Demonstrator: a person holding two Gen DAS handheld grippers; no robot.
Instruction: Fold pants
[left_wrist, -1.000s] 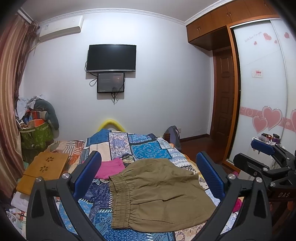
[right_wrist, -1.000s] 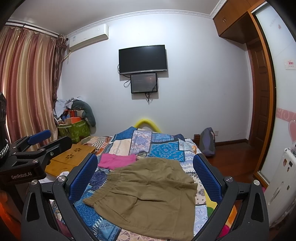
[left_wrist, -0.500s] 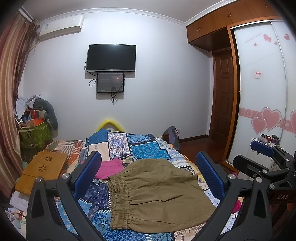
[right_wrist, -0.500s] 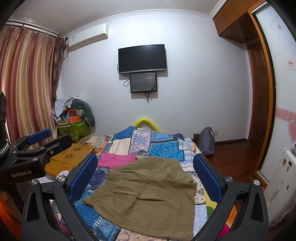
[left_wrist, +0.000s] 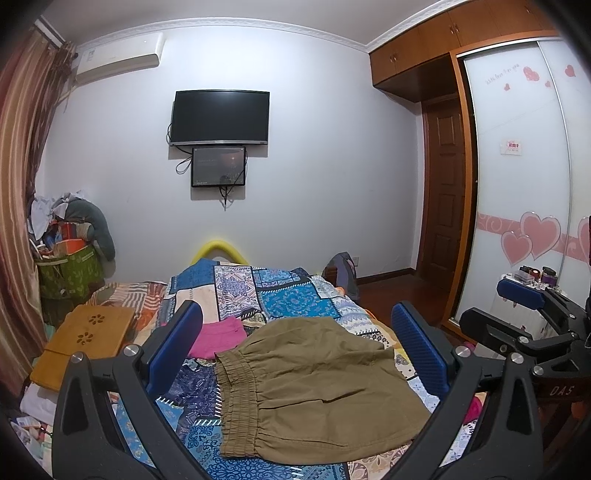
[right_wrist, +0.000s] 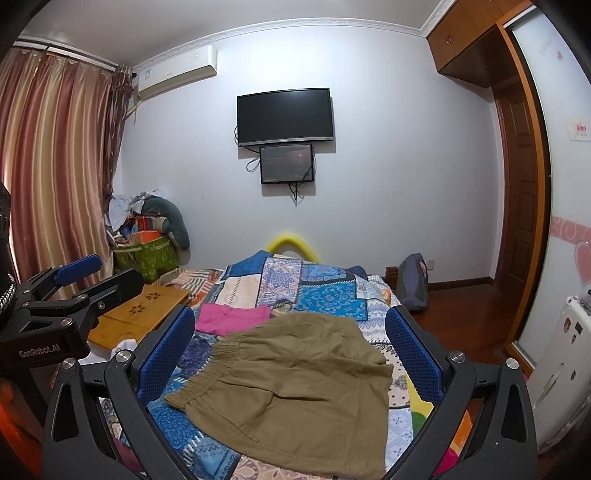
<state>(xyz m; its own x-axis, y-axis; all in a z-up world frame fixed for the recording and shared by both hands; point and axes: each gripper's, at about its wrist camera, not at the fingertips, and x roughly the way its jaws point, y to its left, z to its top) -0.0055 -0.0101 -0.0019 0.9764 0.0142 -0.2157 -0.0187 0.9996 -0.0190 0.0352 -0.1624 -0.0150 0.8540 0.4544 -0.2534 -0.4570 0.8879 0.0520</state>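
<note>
Pants: olive, lying flat on patchwork bedspread, elastic waistband toward the left side of bed, leg hems toward the right. Cloth appears already doubled leg-over-leg, judging by single-leg outline; not certain.

Left gripper: held above near end of bed, fingers spread wide, nothing between pads. Pants framed in the gap, approx. centred, which suits lining up before descent. Not touching cloth.

Right gripper: same posture, jaws fully apart, empty, hovering w/o contact. Its body also shows at right edge of left-wrist view, i.e. both tools side by side, aimed fwd along bed.

Pink garment lies just beyond waistband, touching or slightly under it; cannot tell which. Wooden lap tray sits well to the left, clear of work area.

Judgement: pre-grasp stage. Next move probably needs one tool at waistband, other at hem. Risk: pinching bedspread along w/ thin fabric.
</note>
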